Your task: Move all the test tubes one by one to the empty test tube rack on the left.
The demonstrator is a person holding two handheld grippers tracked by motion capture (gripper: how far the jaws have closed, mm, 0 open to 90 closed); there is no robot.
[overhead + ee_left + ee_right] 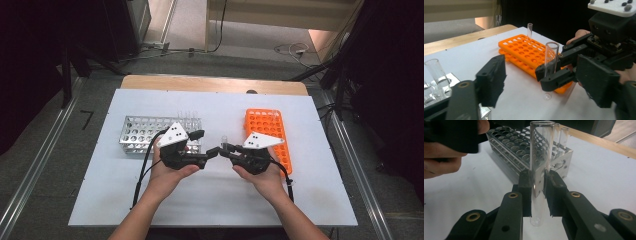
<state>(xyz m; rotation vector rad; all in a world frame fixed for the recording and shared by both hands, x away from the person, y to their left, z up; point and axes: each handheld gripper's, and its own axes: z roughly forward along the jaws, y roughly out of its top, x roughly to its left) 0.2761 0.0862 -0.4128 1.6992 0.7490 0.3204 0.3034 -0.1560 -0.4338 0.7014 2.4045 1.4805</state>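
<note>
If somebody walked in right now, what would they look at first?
Probably the clear test tube standing upright, pinched between the jaws of the right gripper in the middle of the white table. Next, the bright orange rack on the right, with one tube standing in it. Left of the hands sits a shiny metal rack with a few more tubes, and the left gripper hangs open beside it.

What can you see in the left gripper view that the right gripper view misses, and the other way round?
The left gripper view alone takes in the orange rack with one tube standing in it, and the whole right gripper from outside. The right gripper view alone gives the metal rack almost complete, and the pads pressed on the glass. Both share the upright test tube clamped by the right gripper over the white table.
</note>
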